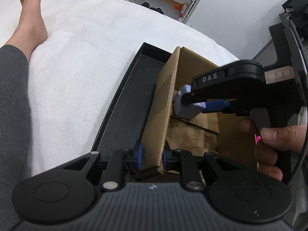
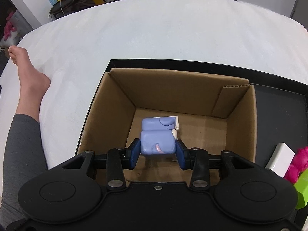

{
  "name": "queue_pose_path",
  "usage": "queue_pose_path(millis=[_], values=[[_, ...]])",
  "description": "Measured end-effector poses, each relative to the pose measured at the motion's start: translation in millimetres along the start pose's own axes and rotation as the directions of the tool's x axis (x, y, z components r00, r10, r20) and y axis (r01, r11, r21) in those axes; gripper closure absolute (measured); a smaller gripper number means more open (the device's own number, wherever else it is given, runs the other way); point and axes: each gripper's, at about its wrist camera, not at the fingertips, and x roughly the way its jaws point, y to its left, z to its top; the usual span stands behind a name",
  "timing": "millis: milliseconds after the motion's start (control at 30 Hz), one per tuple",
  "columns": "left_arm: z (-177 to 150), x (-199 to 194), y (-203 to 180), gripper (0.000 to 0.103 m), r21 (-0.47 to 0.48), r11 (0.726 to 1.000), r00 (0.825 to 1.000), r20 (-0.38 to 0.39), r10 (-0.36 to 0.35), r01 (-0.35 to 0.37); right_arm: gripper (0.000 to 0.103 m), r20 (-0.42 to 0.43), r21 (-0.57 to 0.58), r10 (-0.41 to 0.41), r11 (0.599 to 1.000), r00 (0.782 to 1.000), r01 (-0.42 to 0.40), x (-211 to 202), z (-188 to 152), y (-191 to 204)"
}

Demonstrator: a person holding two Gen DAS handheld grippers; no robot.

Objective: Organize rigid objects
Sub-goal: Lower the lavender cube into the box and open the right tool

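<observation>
The right claw (image 2: 157, 155) grips a blue toy (image 2: 157, 141) low inside the cardboard box (image 2: 173, 88), so placing is underway. The left claw (image 1: 152, 156) pinches the box wall (steadying it, likely). Next: set the toy on the bottom, then let go.

You have a pale lilac-blue blocky figurine (image 2: 156, 138) with cream trim and a pink streak, inside a plain brown corrugated cardboard box (image 2: 169, 88). That sits in a flat black tray (image 2: 279, 115) on a white textured cover (image 2: 154, 28). Beside it lie a white rectangular block (image 2: 280, 159), a magenta knobbly toy (image 2: 297, 165) and a lime-green piece (image 2: 303, 190).
</observation>
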Motion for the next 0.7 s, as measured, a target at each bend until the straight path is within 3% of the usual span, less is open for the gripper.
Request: queue_pose_path(millis=[200, 267, 300, 567, 700], values=[[2.3, -0.5, 3.1, 0.084, -0.017, 1.0, 1.0, -0.004, -0.008, 0.008, 0.061, 0.024, 0.041, 0.099, 0.994, 0.995, -0.1, 0.2, 5.7, 1.1], [1.9, -1.4, 3.5, 0.084, -0.013, 1.0, 1.0, -0.002, -0.005, 0.005, 0.05, 0.058, 0.082, 0.136, 0.987, 0.989, -0.14, -8.8, 6.6, -3.2], [1.6, -1.6, 3.6, 0.084, -0.012, 1.0, 1.0, -0.001, -0.004, 0.004, 0.05, 0.071, 0.079, 0.146, 0.985, 0.987, -0.152, -13.4, 6.8, -3.7], [2.5, -2.1, 2.4, 0.084, -0.007, 1.0, 1.0, -0.005, 0.005, -0.005, 0.03, 0.136, 0.034, 0.15, 0.987, 0.979, -0.156, -59.7, 3.8, -10.7], [2.8, -2.4, -0.2, 0.085, -0.002, 1.0, 1.0, -0.008, 0.013, -0.013, 0.026, 0.161, 0.028, 0.129, 0.99, 0.978, -0.135, -82.2, -4.7, -16.0]])
